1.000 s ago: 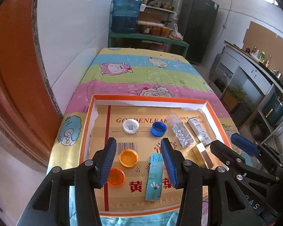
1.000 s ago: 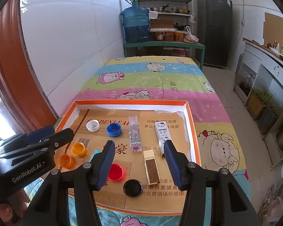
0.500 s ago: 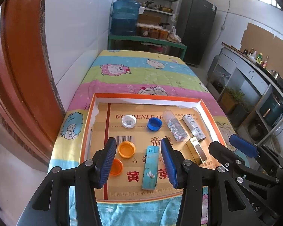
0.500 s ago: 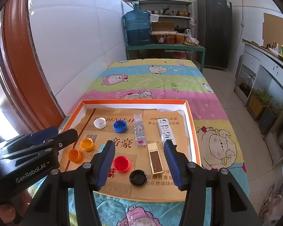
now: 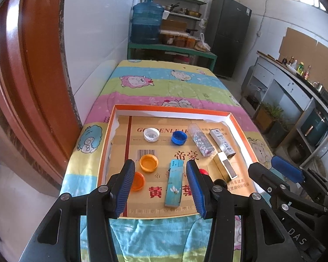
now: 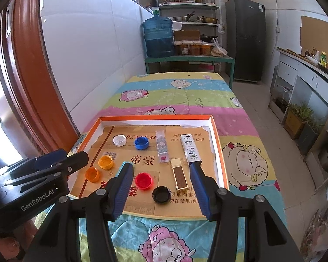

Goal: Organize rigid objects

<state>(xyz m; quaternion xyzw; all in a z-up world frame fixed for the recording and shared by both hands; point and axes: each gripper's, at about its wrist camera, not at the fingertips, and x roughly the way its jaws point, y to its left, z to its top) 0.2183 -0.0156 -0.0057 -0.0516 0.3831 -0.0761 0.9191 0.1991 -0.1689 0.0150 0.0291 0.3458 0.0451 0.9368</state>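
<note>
An orange-rimmed tray (image 6: 219, 152) lies on the cartoon-print cloth. In it are a white cap (image 6: 119, 140), a blue cap (image 6: 141, 143), two orange caps (image 6: 106, 162) (image 6: 92, 174), a red cap (image 6: 143, 180), a black cap (image 6: 161, 194), a glitter tube (image 6: 161, 146), a white printed box (image 6: 191, 149) and a gold box (image 6: 179, 175). A teal lighter box (image 5: 175, 183) lies near the front edge. My left gripper (image 5: 160, 163) hovers open above the tray's front, over the teal box. My right gripper (image 6: 161, 166) hovers open above the red and black caps. Neither holds anything.
The cloth-covered table (image 6: 185, 96) runs along a white wall on the left, next to a red-brown door frame (image 5: 21, 87). A green bench with a blue water jug (image 6: 158, 37) stands beyond it. To the right are a floor aisle and cabinets (image 6: 306, 83).
Both grippers have drawn back from the tray and toward its front edge, so more cloth shows below them. Their jaws have kept the same width. Nothing in the tray has moved.
</note>
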